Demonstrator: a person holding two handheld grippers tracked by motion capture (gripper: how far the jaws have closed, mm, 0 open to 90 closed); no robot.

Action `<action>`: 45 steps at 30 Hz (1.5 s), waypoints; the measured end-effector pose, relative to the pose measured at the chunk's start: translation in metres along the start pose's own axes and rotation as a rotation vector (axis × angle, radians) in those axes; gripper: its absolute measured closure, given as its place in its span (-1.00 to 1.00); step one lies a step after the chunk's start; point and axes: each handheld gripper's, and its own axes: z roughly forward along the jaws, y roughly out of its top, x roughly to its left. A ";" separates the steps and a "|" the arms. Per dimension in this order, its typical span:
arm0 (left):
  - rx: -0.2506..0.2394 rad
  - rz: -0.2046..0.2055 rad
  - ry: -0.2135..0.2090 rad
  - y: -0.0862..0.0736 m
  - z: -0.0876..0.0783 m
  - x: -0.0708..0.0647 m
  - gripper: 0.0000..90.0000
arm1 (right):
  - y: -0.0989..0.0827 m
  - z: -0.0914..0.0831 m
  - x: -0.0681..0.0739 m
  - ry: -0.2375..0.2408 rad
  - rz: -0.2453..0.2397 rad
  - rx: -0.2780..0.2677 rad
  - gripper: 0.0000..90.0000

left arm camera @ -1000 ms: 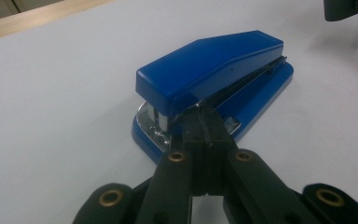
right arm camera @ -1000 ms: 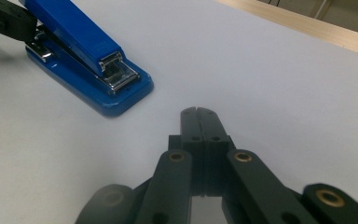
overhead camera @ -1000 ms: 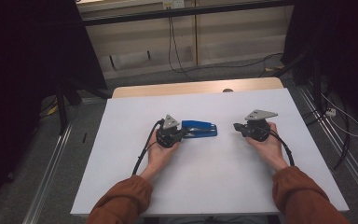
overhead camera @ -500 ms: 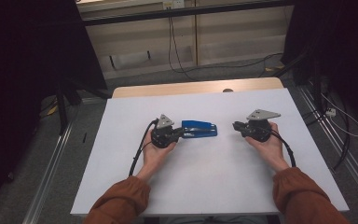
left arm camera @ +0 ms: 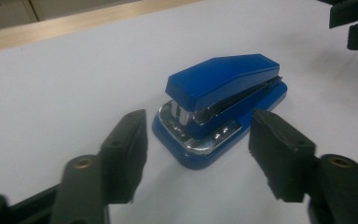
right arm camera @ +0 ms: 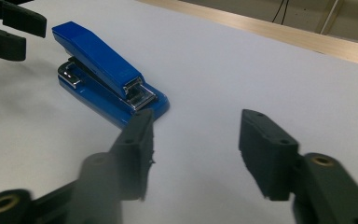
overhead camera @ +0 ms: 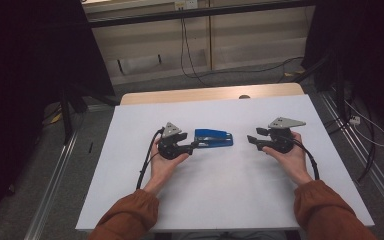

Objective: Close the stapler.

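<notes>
Left claw (overhead camera: 192,145) has edged up to the blue stapler (overhead camera: 213,138); right claw (overhead camera: 252,141) unmoved.
Both claws spread, stapler ungrasped on the tabletop (overhead camera: 230,190); any handling remains ahead.

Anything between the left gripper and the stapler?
Nothing visible. The left gripper is open, its jaws on either side of the near end of the blue stapler, with bare white table between them. The right gripper is open too, off beyond the stapler's far end.
</notes>
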 end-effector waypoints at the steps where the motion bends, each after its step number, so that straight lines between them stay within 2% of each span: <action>1: -0.002 0.012 0.006 0.000 0.001 -0.001 -0.26 | 0.000 0.000 0.001 -0.004 -0.001 -0.001 -0.10; 4: -0.011 0.040 0.043 0.001 0.001 -0.003 -0.55 | 0.000 -0.002 0.001 -0.003 0.007 -0.009 -0.32; 7: -0.024 0.024 0.063 0.003 0.000 -0.003 -0.81 | 0.000 -0.004 0.001 -0.030 0.031 -0.022 -0.76; 9: -0.030 0.011 0.046 0.004 -0.003 -0.002 -0.89 | 0.000 -0.007 0.001 -0.028 0.044 -0.035 -0.81; 12: -0.035 0.012 0.042 0.003 -0.009 -0.001 -0.91 | 0.000 -0.011 0.001 -0.049 0.029 -0.051 -0.93; 16: -0.059 0.010 0.035 0.001 -0.017 0.001 -0.91 | 0.000 -0.015 0.004 -0.057 0.030 -0.050 -0.92; 17: -0.064 -0.003 0.037 0.001 -0.019 0.001 -0.91 | 0.000 -0.016 0.005 -0.057 0.027 -0.059 -0.92; 19: -0.060 0.004 0.053 0.001 -0.022 0.000 -0.91 | 0.000 -0.018 0.007 -0.051 0.025 -0.070 -0.92; 22: -0.064 -0.009 0.049 -0.001 -0.025 -0.003 -0.91 | -0.001 -0.019 0.010 -0.048 0.036 -0.071 -0.91; 24: -0.070 -0.001 0.055 -0.002 -0.029 -0.006 -0.91 | -0.002 -0.020 0.012 -0.063 0.034 -0.066 -0.90; 26: -0.076 0.011 0.067 -0.003 -0.033 -0.008 -0.91 | -0.002 -0.022 0.014 -0.058 0.030 -0.069 -0.91; 29: -0.073 0.010 0.069 -0.006 -0.041 -0.011 -0.91 | -0.003 -0.025 0.016 -0.066 0.032 -0.075 -0.94; 31: -0.066 0.020 0.092 -0.007 -0.047 -0.013 -0.91 | -0.004 -0.028 0.018 -0.067 0.034 -0.078 -0.94; 34: -0.064 -0.013 0.096 -0.011 -0.055 -0.012 -0.91 | -0.008 -0.032 0.020 -0.075 0.024 -0.076 -0.94; 39: -0.086 -0.005 0.122 -0.016 -0.065 -0.013 -0.90 | -0.010 -0.037 0.022 -0.091 0.018 -0.074 -0.93; 41: -0.099 0.008 0.148 -0.016 -0.071 -0.015 -0.90 | -0.010 -0.039 0.022 -0.095 0.017 -0.079 -0.92; 45: -0.108 -0.001 0.147 -0.021 -0.080 -0.015 -0.90 | -0.013 -0.045 0.023 -0.102 0.023 -0.088 -0.92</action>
